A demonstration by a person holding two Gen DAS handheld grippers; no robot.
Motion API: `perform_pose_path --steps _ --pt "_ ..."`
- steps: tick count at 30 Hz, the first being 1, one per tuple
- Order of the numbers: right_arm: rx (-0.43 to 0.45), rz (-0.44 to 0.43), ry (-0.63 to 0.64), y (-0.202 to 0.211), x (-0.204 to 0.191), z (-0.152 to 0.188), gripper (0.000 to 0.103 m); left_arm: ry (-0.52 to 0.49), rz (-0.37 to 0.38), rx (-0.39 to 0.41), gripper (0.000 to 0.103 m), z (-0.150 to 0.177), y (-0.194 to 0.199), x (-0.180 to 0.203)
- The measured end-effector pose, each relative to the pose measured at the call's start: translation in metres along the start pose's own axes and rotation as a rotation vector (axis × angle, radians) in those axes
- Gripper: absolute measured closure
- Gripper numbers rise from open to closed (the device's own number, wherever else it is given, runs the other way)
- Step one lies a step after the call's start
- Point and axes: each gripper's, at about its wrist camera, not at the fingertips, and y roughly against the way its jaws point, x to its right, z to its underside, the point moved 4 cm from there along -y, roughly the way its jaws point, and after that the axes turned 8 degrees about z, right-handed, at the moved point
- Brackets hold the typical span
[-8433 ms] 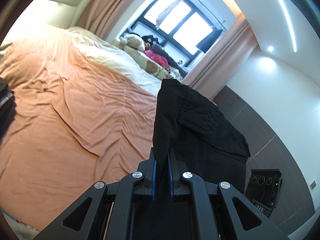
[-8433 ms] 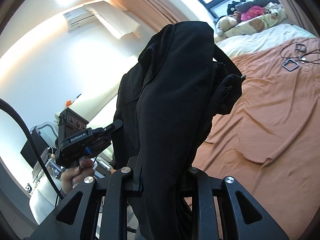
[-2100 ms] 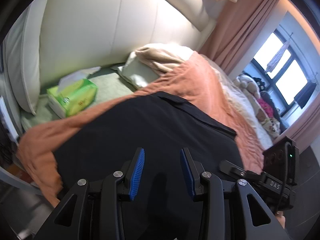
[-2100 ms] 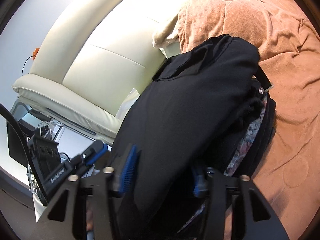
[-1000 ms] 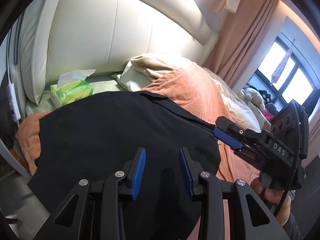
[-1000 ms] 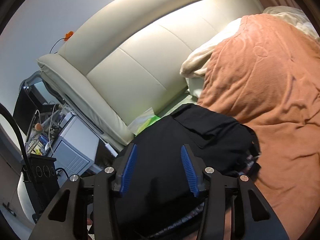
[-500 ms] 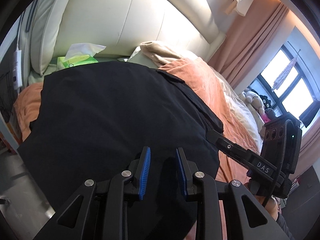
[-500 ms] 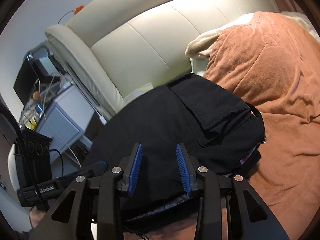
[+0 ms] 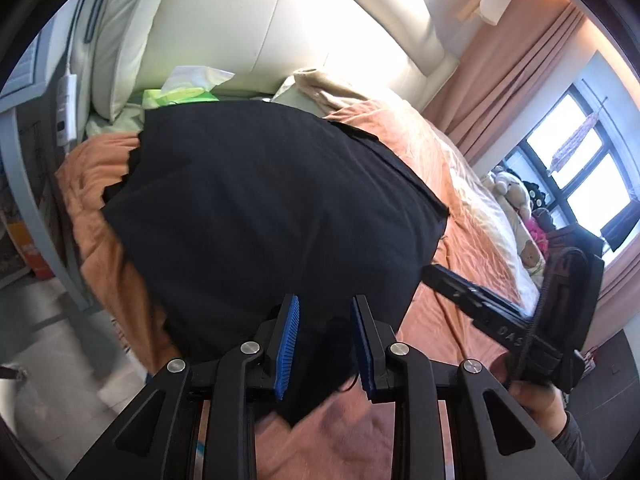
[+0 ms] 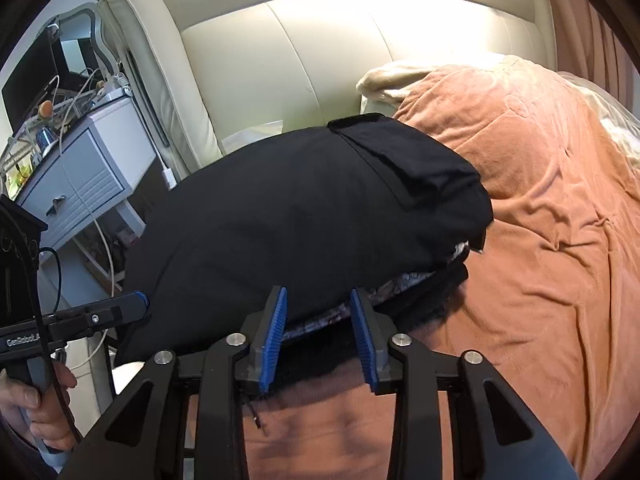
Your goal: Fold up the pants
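Black pants (image 9: 272, 208) lie folded in a thick stack on the orange bedspread (image 9: 460, 240) near the headboard. My left gripper (image 9: 325, 304) is low at the stack's near edge. Its blue pads stand apart with black fabric between them, not pressed. In the right wrist view the pants (image 10: 304, 208) show a pocket flap on top and patterned lining at the near edge. My right gripper (image 10: 318, 292) straddles that edge; its jaws are closing and the pads are still clear of the cloth. The left gripper's fingers (image 10: 120, 310) reach in from the left, held by a hand.
A cream padded headboard (image 9: 280, 20) rises behind the pants. A green tissue box (image 9: 180, 94) sits behind the stack and a cream pillow (image 10: 384, 76) to its right. A white bedside cabinet (image 10: 80, 168) with cables stands left. Stuffed toys (image 9: 516, 196) lie by the window.
Both grippers have come lower and closer to the near edge of the pants, and their jaws have narrowed. The pants have stayed in place on the bedspread.
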Motion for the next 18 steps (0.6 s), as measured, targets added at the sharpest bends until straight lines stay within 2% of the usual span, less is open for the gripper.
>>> perform_pose_path --steps 8,11,14,16,18 --pt "0.023 0.004 -0.017 0.053 -0.001 -0.001 0.073 -0.045 -0.021 0.021 0.072 0.005 0.040 0.016" --pt "0.030 0.018 -0.032 0.076 0.001 0.000 0.067 -0.062 -0.028 0.025 0.063 0.005 0.054 0.023" --pt "0.050 0.037 -0.038 0.099 -0.002 0.002 0.045 -0.093 -0.041 0.038 0.051 0.007 0.068 0.033" --pt "0.068 0.056 -0.038 0.119 -0.003 0.008 0.027 -0.115 -0.049 0.053 0.039 0.009 0.079 0.042" --pt "0.075 0.085 -0.036 0.136 -0.003 0.015 0.021 -0.141 -0.054 0.066 0.028 0.012 0.088 0.051"
